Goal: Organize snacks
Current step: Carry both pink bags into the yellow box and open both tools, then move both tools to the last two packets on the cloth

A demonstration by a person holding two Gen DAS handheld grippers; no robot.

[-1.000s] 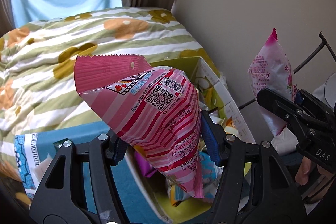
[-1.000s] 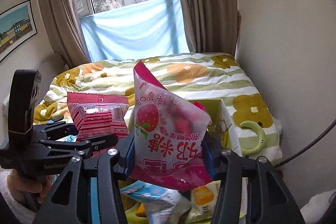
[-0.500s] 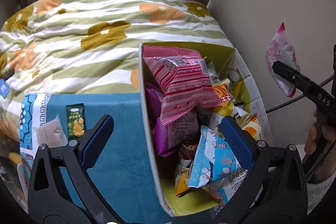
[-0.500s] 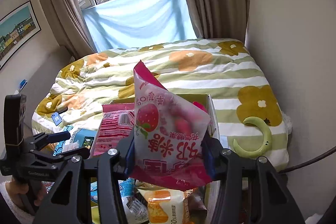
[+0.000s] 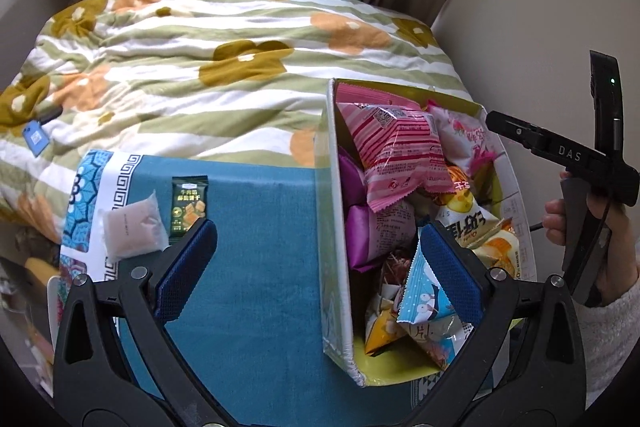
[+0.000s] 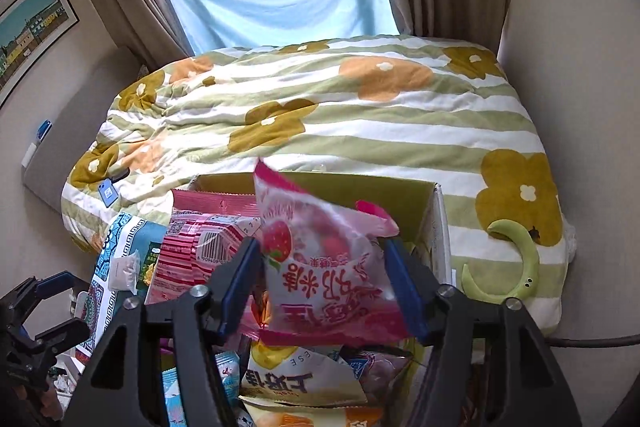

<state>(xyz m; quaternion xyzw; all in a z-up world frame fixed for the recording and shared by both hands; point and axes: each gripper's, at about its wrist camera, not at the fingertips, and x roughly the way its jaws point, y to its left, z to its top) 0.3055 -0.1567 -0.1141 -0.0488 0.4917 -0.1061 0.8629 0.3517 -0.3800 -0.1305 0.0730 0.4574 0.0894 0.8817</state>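
The right gripper (image 6: 324, 287) hangs over the open cardboard snack box (image 6: 434, 223), its jaws opening around the pale pink strawberry-print plastic pouch (image 6: 320, 267). A second ago they pinched it; now the blue pads (image 6: 402, 291) stand just off its sides, so the pouch is let go and settling onto the packets at the box's far end. The left gripper (image 5: 316, 271) is spread wide and empty above the box's near wall. The pink-striped foil packet (image 5: 400, 151) it carried a second ago now lies inside the box. Outside the box, on the teal patterned cloth (image 5: 260, 267), a small dark green biscuit packet (image 5: 189, 203) and a white translucent sachet (image 5: 134, 229) wait, probably next.
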